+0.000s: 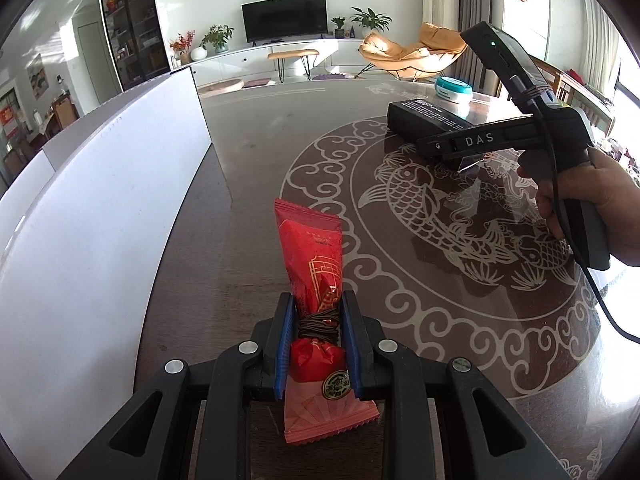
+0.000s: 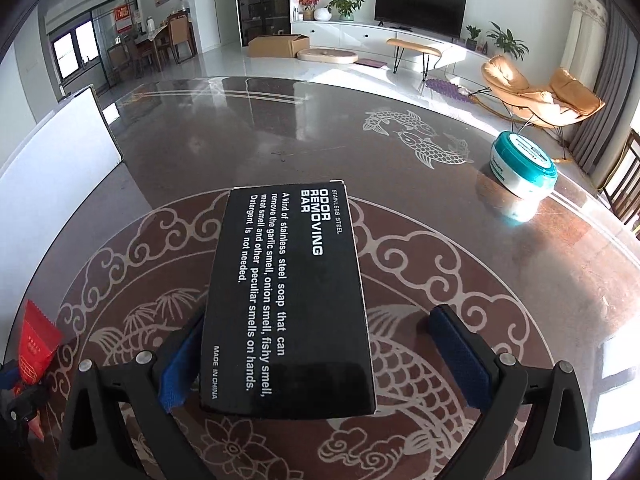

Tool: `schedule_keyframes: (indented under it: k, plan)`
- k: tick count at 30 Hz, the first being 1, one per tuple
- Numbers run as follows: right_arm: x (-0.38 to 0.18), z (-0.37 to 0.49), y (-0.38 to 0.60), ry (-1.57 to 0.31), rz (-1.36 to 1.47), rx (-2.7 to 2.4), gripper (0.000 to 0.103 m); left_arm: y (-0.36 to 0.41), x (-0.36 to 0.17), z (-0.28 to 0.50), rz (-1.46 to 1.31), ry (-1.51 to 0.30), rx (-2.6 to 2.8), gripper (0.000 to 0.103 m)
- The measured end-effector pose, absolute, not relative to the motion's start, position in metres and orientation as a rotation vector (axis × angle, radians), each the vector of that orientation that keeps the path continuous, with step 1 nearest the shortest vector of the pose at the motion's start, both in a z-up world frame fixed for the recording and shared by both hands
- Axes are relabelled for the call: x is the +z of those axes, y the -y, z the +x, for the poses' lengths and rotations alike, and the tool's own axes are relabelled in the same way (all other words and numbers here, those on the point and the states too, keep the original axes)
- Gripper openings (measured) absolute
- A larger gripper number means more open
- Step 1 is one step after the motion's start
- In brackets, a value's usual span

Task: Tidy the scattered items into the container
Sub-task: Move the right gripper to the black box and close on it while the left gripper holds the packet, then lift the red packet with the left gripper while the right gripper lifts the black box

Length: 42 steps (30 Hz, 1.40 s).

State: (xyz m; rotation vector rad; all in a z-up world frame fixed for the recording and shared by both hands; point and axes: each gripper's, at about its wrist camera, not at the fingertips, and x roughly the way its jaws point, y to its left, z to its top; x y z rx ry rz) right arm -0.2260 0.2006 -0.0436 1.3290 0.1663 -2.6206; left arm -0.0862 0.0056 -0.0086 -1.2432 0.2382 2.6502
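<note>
My left gripper (image 1: 316,300) is shut on a red snack packet (image 1: 316,248) that has a brown cord wound round its middle. The packet stands up from the table beside the white container (image 1: 100,200). A black box (image 2: 288,280) labelled as an odor removing bar lies flat between the jaws of my right gripper (image 2: 320,316), which is open. Its left pad sits close against the box's side, while the right pad stands well clear. In the left wrist view, the right gripper (image 1: 432,152) hovers over the box (image 1: 424,114), held by a hand (image 1: 600,208).
A teal-lidded jar (image 2: 524,164) stands on the far right of the glass table (image 2: 240,140), which has fish and cloud patterns. The container's white wall (image 2: 52,148) rises along the left edge. The red packet (image 2: 36,344) shows at the lower left.
</note>
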Motion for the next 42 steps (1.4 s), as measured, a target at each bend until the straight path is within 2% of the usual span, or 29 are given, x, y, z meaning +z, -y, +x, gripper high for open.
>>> schedule_keyframes:
  k: [1, 3, 9, 15, 20, 25, 26, 28, 29, 30, 31, 32, 33, 34, 37, 42]
  plan:
    - [-0.042, -0.223, -0.198, -0.177, 1.299, -2.612, 0.076, -0.006, -0.009, -0.086, -1.243, -0.239, 2.651, 0.024]
    - [-0.040, -0.216, -0.191, -0.193, 1.260, -2.604, 0.059, -0.006, -0.009, -0.086, -1.243, -0.240, 2.651, 0.024]
    - [-0.040, -0.162, -0.178, -0.155, 1.285, -2.646, 0.059, -0.004, -0.009, -0.087, -1.245, -0.223, 2.646, 0.024]
    - [-0.039, -0.052, -0.171, -0.121, 1.309, -2.696, 0.060, -0.003, -0.009, -0.085, -1.247, -0.194, 2.644, 0.023]
    - [-0.037, 0.027, -0.172, -0.087, 1.323, -2.731, 0.060, -0.013, -0.010, -0.047, -1.241, -0.161, 2.620, 0.023]
    - [-0.037, 0.038, -0.170, -0.089, 1.320, -2.723, 0.060, -0.031, -0.011, -0.024, -1.233, -0.201, 2.611, 0.023]
    - [-0.037, 0.036, -0.171, -0.088, 1.321, -2.722, 0.061, -0.031, -0.011, -0.024, -1.233, -0.203, 2.616, 0.024]
    - [-0.038, 0.033, -0.170, -0.086, 1.331, -2.708, 0.073, -0.029, -0.011, -0.025, -1.237, -0.182, 2.618, 0.025]
    - [-0.040, 0.032, -0.168, -0.100, 1.352, -2.699, 0.092, -0.029, -0.011, -0.025, -1.237, -0.181, 2.616, 0.027]
    - [-0.042, 0.031, -0.166, -0.111, 1.373, -2.693, 0.100, -0.030, -0.011, -0.025, -1.236, -0.187, 2.613, 0.029]
    - [-0.043, 0.031, -0.167, -0.107, 1.374, -2.690, 0.100, -0.032, -0.011, -0.026, -1.239, -0.203, 2.619, 0.039]
    - [-0.043, 0.032, -0.166, -0.103, 1.374, -2.689, 0.101, -0.032, -0.011, -0.027, -1.248, -0.221, 2.640, 0.056]
    - [-0.043, 0.032, -0.166, -0.105, 1.375, -2.689, 0.101, -0.031, -0.011, -0.029, -1.264, -0.226, 2.661, 0.067]
    - [-0.043, 0.033, -0.166, -0.106, 1.375, -2.688, 0.102, -0.029, -0.013, -0.032, -1.287, -0.211, 2.659, 0.087]
    - [-0.045, 0.030, -0.167, -0.107, 1.378, -2.683, 0.103, -0.022, -0.016, -0.037, -1.314, -0.148, 2.634, 0.090]
    - [-0.044, 0.029, -0.167, -0.107, 1.379, -2.682, 0.103, -0.027, -0.019, -0.038, -1.339, -0.170, 2.610, 0.103]
